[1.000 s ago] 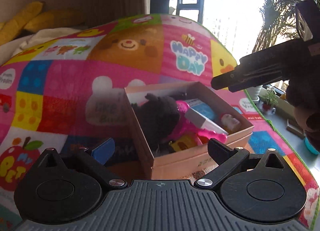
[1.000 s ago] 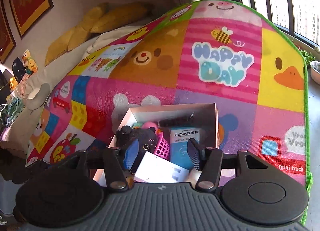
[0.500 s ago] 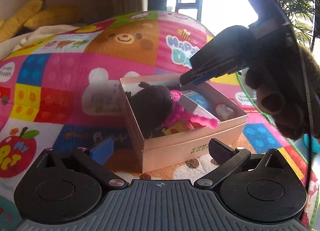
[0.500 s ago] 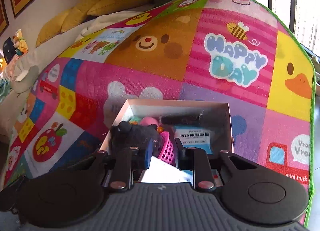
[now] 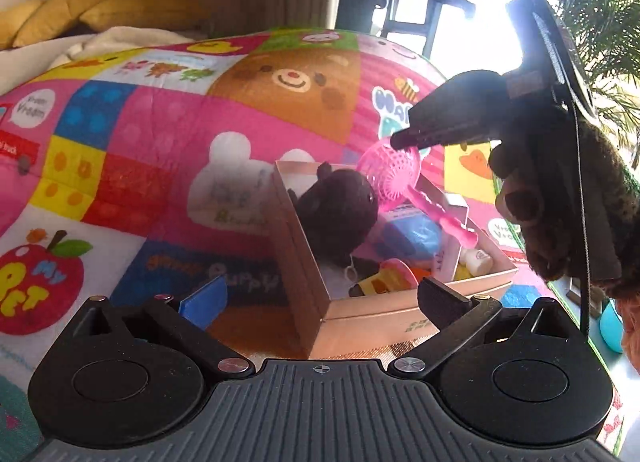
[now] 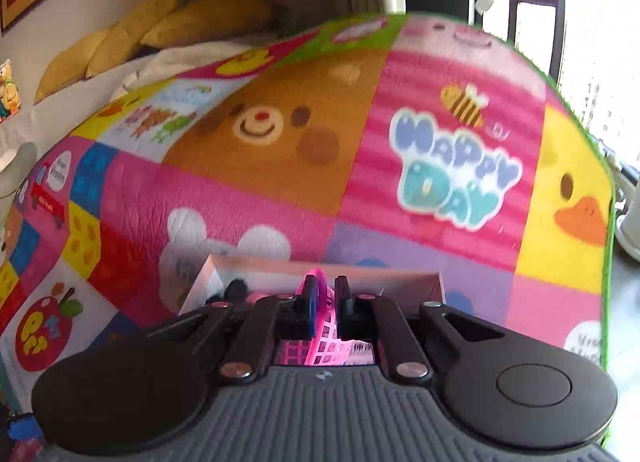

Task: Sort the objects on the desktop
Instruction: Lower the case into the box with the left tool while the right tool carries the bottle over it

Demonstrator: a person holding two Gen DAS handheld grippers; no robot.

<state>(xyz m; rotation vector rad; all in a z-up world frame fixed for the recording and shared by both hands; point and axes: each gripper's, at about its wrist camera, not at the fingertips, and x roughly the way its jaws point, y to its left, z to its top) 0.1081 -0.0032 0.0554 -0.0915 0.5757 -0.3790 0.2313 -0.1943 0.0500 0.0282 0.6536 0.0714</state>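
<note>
Taking the box [image 5: 400, 318] as the mark: the left tongs [image 5: 320, 302] hang just before its near corner, spread wide and empty, one finger on each side of that corner. Inside the box the dark plush [image 5: 340, 218] sits at the left. Right of it, the pink sieve [image 5: 390, 176] is tilted up over the box, and the right tongs [image 5: 396, 141] have just been closing and now pinch its mesh rim from above. Its handle seems to touch the blue packet [image 5: 408, 234], though the view is unclear there. To lift it well, I would draw the sieve straight up until the handle clears the box wall, keeping the pinch firm since the rim is thin and may swing. The left tongs could steady the box.
</note>
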